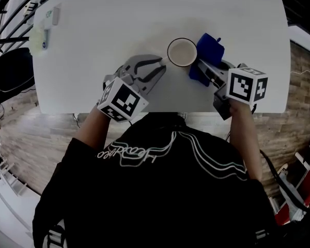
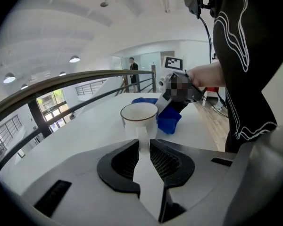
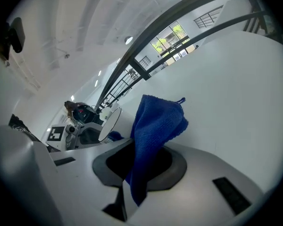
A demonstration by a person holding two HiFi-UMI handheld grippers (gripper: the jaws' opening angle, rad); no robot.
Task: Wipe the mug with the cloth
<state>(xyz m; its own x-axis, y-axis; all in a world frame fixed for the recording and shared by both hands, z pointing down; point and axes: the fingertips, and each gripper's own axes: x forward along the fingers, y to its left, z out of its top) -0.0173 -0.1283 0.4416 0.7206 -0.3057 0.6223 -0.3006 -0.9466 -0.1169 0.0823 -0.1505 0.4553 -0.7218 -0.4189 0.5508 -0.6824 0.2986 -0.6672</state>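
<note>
Mug (image 1: 182,52) stands on the white desk (image 1: 93,45), its handle pinched in the left claw (image 1: 161,64), while the right claw (image 1: 202,68) clenches the blue cloth (image 1: 210,47) just beside it.

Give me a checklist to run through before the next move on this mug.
1. Left gripper shut on the handle of the mug: ok.
2. Right gripper shut on the cloth: ok.
3. Mug upright on the table: ok.
4. Cloth at the mug's side, opposite the left gripper: ok.
5. Cloth already touching the mug: cannot tell.
</note>
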